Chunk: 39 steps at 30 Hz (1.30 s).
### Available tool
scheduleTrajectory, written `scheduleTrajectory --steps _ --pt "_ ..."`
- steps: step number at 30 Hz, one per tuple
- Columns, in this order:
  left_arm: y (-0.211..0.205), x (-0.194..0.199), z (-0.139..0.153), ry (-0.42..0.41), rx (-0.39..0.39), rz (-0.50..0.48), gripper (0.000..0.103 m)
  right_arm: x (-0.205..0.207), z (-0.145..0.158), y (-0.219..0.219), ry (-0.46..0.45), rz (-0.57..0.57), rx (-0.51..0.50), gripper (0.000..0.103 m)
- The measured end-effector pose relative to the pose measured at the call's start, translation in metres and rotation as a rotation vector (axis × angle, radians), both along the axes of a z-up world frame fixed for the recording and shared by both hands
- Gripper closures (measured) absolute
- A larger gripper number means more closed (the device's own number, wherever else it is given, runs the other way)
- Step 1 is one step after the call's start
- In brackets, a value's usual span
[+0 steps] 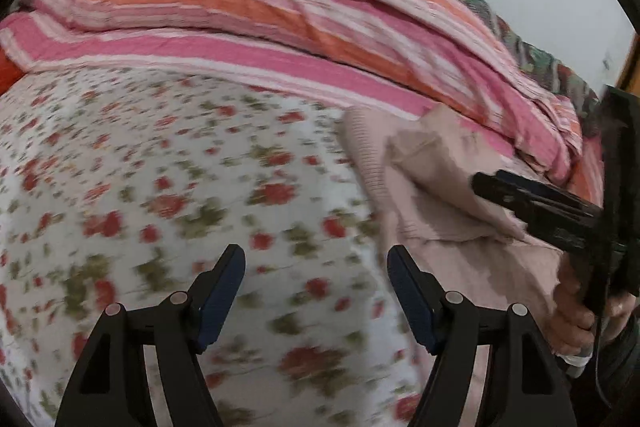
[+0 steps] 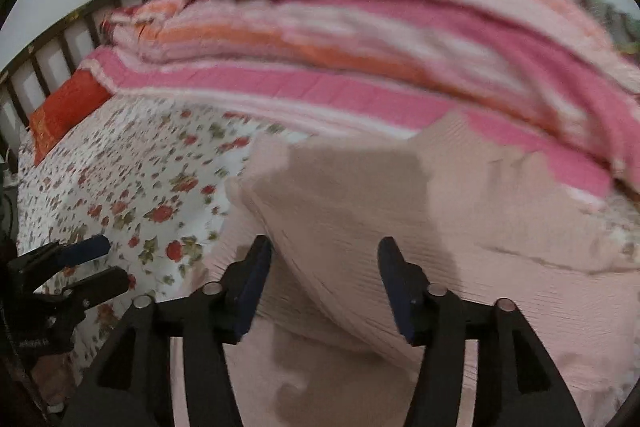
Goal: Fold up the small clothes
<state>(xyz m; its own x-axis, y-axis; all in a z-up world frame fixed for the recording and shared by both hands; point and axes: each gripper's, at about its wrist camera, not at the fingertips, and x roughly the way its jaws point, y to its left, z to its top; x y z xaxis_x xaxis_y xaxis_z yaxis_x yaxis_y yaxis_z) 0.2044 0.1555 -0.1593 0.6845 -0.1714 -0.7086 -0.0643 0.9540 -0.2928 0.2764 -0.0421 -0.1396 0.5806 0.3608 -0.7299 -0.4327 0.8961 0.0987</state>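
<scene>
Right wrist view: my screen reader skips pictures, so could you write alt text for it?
An open right gripper hovers over a pale pink garment lying on a flowered bedsheet. A striped pink and orange blanket is piled behind, and the left gripper, also open, is at the lower left.

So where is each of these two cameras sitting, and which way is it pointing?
Left wrist view: sits on the left gripper, looking down along its open jaws at the floral bedsheet; the right gripper and the hand holding it show at the right.
Right wrist view: sits on the right gripper, jaws open over the pink garment; the left gripper shows at the left.
Both share the sheet, garment and striped quilt.
</scene>
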Motion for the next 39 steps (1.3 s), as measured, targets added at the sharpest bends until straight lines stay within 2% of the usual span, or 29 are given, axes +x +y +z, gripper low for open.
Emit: scheduleTrajectory --steps 4,6,9,12,15,17,18,20,24,26,29,30,31,33,36,39 --pt "-0.027 0.014 0.005 -0.026 -0.01 -0.058 0.031 -0.016 0.02 -0.066 -0.046 -0.117 0.028 0.041" --pt "-0.04 0.022 0.008 -0.042 -0.021 -0.082 0.033 -0.027 0.028 -0.106 -0.07 -0.189 0.008 0.041" --pt "-0.052 0.035 0.011 -0.064 -0.059 -0.096 0.035 -0.038 0.022 -0.158 -0.068 -0.298 -0.056 0.041" --pt "-0.058 0.047 0.009 -0.066 -0.099 -0.084 0.054 -0.042 0.011 -0.199 -0.04 -0.388 -0.086 0.041" --pt "-0.059 0.057 0.002 -0.045 -0.136 -0.056 0.067 -0.042 -0.001 -0.226 -0.008 -0.44 -0.069 0.041" --pt "-0.059 0.06 0.0 -0.05 -0.146 -0.04 0.082 -0.041 -0.007 -0.241 0.002 -0.466 -0.057 0.041" --pt "-0.059 0.063 -0.001 -0.053 -0.141 -0.032 0.096 -0.039 -0.009 -0.244 0.006 -0.472 -0.05 0.041" --pt "-0.058 0.065 -0.003 -0.037 -0.125 -0.002 0.096 -0.036 -0.014 -0.248 0.011 -0.474 -0.036 0.041" --pt "-0.051 0.046 -0.003 -0.071 -0.108 0.037 0.096 -0.031 -0.014 -0.25 -0.015 -0.467 -0.03 0.041" --pt "-0.053 0.045 -0.008 -0.046 -0.079 0.034 0.096 -0.022 -0.017 -0.25 -0.019 -0.459 -0.038 0.041" --pt "-0.053 0.048 -0.004 -0.033 -0.056 0.044 0.09 -0.007 -0.025 -0.251 0.015 -0.467 -0.033 0.041" --pt "-0.051 0.047 0.0 -0.066 -0.063 0.05 0.083 -0.004 -0.027 -0.252 0.026 -0.47 -0.02 0.041" --pt "-0.051 0.045 0.006 -0.119 -0.069 0.052 0.067 -0.001 -0.029 -0.254 0.035 -0.475 -0.009 0.041" --pt "-0.057 0.053 0.01 -0.131 -0.027 0.043 0.044 0.007 -0.037 -0.256 0.068 -0.503 0.0 0.041" --pt "-0.071 0.066 0.003 -0.105 0.061 0.012 0.045 0.013 -0.053 -0.257 0.098 -0.489 0.021 0.041" --pt "-0.082 0.081 -0.023 0.02 0.129 0.006 0.043 0.011 -0.054 -0.26 0.09 -0.496 0.041 0.041"
